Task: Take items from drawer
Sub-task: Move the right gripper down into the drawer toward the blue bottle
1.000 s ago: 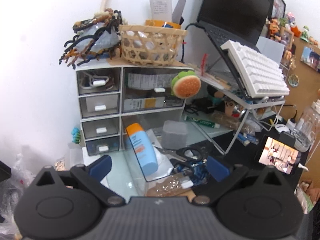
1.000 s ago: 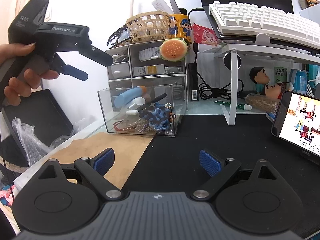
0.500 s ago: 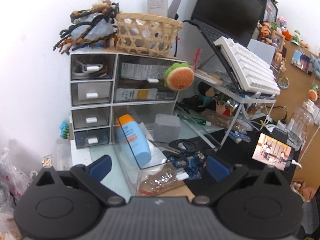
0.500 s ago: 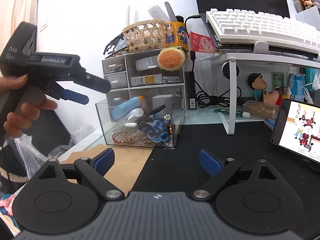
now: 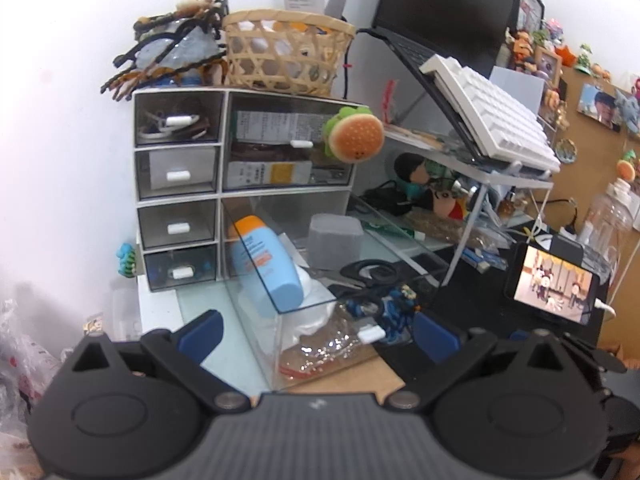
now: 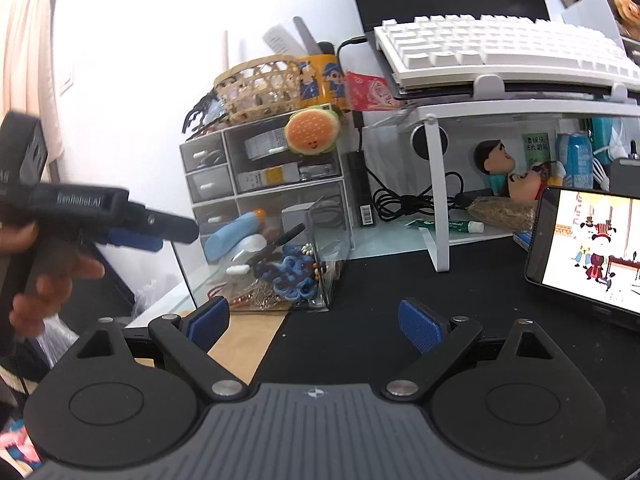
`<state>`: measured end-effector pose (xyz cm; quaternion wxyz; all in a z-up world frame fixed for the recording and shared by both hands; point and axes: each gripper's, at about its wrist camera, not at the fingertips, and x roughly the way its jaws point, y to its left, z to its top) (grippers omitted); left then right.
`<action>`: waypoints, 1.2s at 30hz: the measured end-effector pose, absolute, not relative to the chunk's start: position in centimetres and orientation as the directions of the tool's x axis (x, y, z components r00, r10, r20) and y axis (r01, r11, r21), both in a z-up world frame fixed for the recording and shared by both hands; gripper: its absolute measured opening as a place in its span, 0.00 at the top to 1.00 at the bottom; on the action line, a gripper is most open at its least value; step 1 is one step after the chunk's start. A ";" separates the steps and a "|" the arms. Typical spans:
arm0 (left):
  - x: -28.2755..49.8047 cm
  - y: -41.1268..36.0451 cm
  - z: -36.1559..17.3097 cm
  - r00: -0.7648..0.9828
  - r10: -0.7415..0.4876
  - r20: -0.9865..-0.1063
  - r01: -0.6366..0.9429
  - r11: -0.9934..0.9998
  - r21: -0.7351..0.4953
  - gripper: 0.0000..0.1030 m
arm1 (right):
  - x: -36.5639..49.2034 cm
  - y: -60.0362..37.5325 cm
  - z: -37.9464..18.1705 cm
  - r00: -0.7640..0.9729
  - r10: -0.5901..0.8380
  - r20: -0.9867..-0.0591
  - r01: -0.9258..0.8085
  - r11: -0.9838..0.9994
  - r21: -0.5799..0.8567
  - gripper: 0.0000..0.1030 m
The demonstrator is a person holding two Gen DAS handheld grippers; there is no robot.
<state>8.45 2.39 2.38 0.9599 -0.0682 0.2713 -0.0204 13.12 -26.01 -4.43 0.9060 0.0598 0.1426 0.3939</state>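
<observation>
The clear drawer (image 5: 304, 308) stands pulled out of the white organizer (image 5: 180, 196) onto the desk. In it lie a blue bottle with an orange cap (image 5: 264, 264), black scissors (image 5: 368, 272), a grey box (image 5: 336, 240), a blue knotted ornament (image 5: 392, 308) and a beaded string (image 5: 320, 352). My left gripper (image 5: 316, 336) hangs open just before the drawer's near wall, holding nothing. The right wrist view shows the drawer (image 6: 320, 240), the bottle (image 6: 234, 236), the ornament (image 6: 294, 276) and the left gripper (image 6: 176, 239) in a person's hand at the drawer's left. My right gripper (image 6: 314, 322) is open and empty, low over the desk in front of the drawer.
A woven basket (image 5: 288, 52) and hair clips (image 5: 168, 52) top the organizer; a burger plush (image 5: 354, 136) hangs on its front. A white stand (image 6: 436, 188) carries a keyboard (image 6: 500, 48). A lit phone (image 6: 592, 248) leans at the right. A black mat (image 6: 400, 300) covers the desk.
The left gripper has dropped lower and nearer the drawer's left front. The right gripper has moved closer to the drawer. Both stay open and empty.
</observation>
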 end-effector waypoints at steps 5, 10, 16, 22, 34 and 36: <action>8.3 3.5 1.8 0.855 -0.058 -0.516 -0.030 0.986 -0.161 0.00 | 13.3 -25.7 -4.3 0.655 0.726 -0.207 -0.695 0.687 0.212 0.09; 8.3 4.3 1.4 0.853 -0.059 -0.519 -0.046 0.981 -0.187 0.00 | 13.5 -25.4 -3.9 0.659 0.720 -0.216 -0.691 0.694 0.202 0.14; 7.5 4.4 1.9 0.861 -0.075 -0.503 -0.024 0.982 -0.187 0.00 | 13.4 -24.9 -2.6 0.657 0.723 -0.214 -0.695 0.690 0.201 0.18; 7.0 4.4 2.1 0.863 -0.097 -0.495 0.000 0.981 -0.192 0.00 | 13.1 -24.1 -0.9 0.652 0.731 -0.202 -0.704 0.682 0.197 0.19; 5.8 4.9 2.3 0.872 -0.139 -0.469 0.028 0.971 -0.237 0.00 | 12.9 -22.0 2.4 0.629 0.747 -0.218 -0.727 0.663 0.175 0.27; 5.6 5.0 2.4 0.873 -0.143 -0.467 0.031 0.970 -0.240 0.00 | 13.3 -21.5 2.9 0.610 0.757 -0.233 -0.734 0.651 0.194 0.29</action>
